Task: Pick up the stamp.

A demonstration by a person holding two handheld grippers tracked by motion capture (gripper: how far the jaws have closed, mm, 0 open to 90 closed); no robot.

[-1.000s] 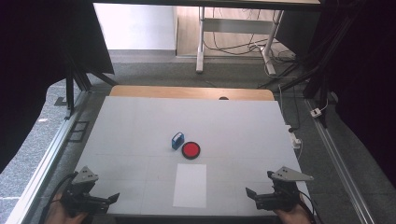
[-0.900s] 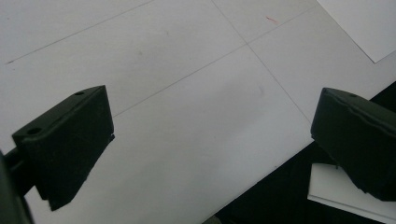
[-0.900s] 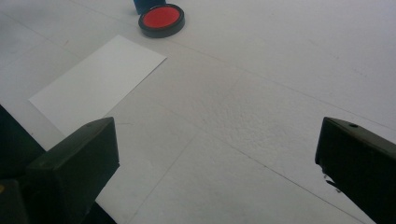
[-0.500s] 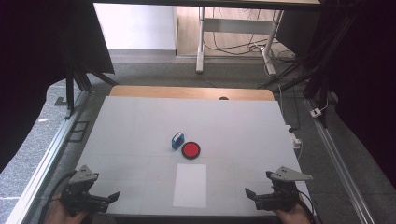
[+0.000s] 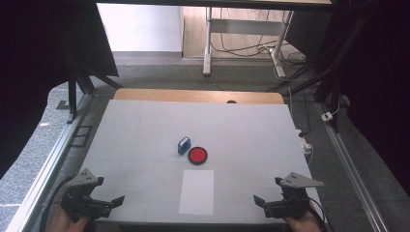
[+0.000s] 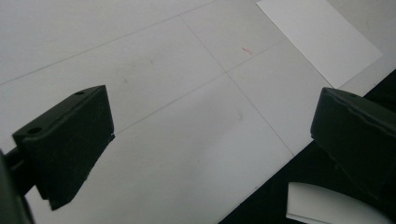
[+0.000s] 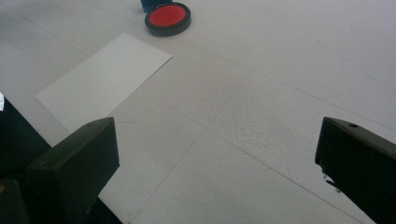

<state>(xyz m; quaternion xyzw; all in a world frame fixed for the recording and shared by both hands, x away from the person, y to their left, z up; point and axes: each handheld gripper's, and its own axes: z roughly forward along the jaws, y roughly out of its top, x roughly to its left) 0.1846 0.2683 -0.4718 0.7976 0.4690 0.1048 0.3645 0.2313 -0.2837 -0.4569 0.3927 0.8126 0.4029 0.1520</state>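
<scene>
We hold the left gripper (image 5: 99, 203) and right gripper (image 5: 270, 203) with jaws spread wide on nothing, flanking at 9 and 3 o'clock the white paper sheet (image 5: 197, 191), near the table's (image 5: 145, 125) front edge, long axis 12-to-6.

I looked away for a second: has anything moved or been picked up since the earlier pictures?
Nothing has visibly changed. Both grippers, left and right, stay open and empty at the near edge of the table. The blue stamp, red ink pad and paper sheet lie where they were.
</scene>
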